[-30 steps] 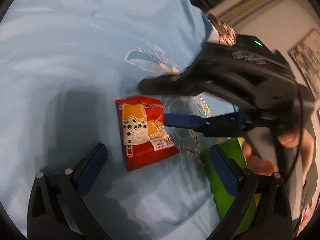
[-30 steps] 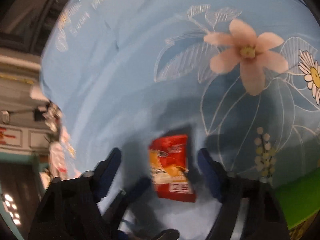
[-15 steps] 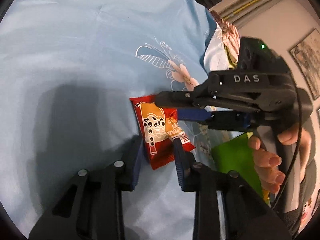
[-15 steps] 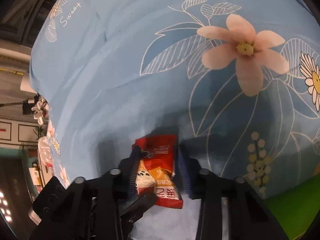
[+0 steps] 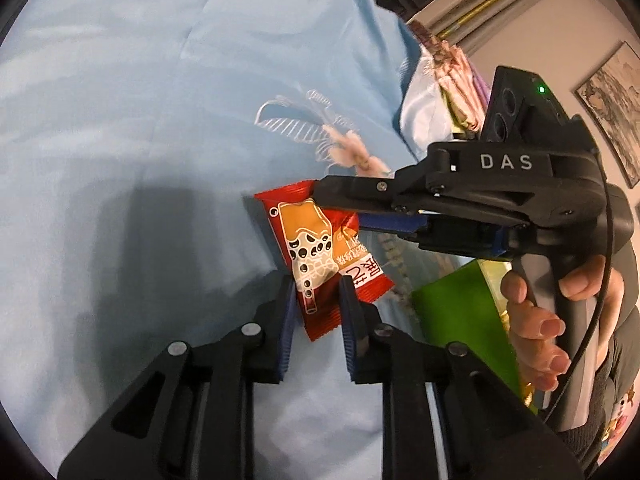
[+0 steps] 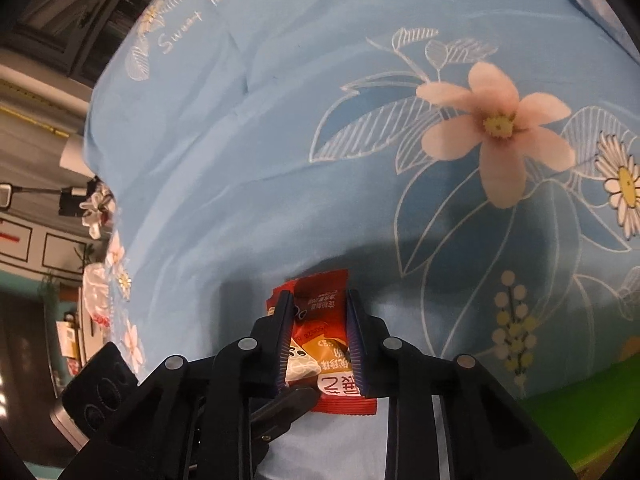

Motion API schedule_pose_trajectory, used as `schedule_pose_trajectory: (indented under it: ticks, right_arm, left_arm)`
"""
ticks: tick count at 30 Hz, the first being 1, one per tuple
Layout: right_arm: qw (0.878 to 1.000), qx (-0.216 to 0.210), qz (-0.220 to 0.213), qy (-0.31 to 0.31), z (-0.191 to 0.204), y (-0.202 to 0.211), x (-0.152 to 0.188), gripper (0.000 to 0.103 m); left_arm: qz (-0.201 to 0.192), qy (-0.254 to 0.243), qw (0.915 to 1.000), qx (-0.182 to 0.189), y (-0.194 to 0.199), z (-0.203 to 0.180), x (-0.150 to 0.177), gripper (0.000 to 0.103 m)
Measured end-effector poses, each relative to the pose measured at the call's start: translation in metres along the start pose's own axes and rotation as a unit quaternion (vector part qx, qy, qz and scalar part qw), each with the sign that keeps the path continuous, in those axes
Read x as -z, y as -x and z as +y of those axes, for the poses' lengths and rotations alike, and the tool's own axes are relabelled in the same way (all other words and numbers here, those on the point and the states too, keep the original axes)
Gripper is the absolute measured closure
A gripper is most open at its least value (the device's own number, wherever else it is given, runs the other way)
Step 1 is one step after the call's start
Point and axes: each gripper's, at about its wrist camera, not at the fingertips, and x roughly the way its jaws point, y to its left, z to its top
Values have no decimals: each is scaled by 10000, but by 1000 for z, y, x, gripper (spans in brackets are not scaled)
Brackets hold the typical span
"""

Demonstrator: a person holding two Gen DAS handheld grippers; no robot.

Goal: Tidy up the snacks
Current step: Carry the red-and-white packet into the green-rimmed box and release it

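Observation:
A small red snack packet (image 5: 316,256) with a bubble-tea picture is held just above the light blue floral cloth (image 5: 120,120). My left gripper (image 5: 318,300) is shut on the packet's near end. My right gripper (image 5: 340,204) comes in from the right and is shut on its far end. In the right wrist view the right gripper (image 6: 319,328) clamps the packet (image 6: 320,336) between both fingers, and the left gripper's fingertip (image 6: 288,400) shows just below it.
A green box (image 5: 464,320) lies on the cloth to the right, under the right hand; its edge shows in the right wrist view (image 6: 580,412). The cloth (image 6: 280,120) drops off at the far edge toward room furniture. A framed picture (image 5: 616,120) hangs on the wall.
Both grippers went from wide open around the packet to shut on it. The packet has lifted slightly and tilted off the cloth.

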Motion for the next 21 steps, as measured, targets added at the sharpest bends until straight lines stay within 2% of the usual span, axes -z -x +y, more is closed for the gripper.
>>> schedule_pose_trajectory:
  ticks: [3,10,14,21]
  right_arm:
    - [9998,-125,-152,21,5,16,3,76]
    - [9967,-254,-757,158,4,93,22,76]
    - [9935,-211,-1117,85,-16,149,43,76]
    - [9882,-171,-1463,-410,-63,192,74,76]
  left_arm:
    - [-106,-151,9998,29,15,-17,-3,83]
    - [-155,-700,9973,129,34,-91,-10,85]
    - [-13,-821,9959,372,25,-130,-5,86]
    - [407,-1232,9904,470,-12,-190,16,86]
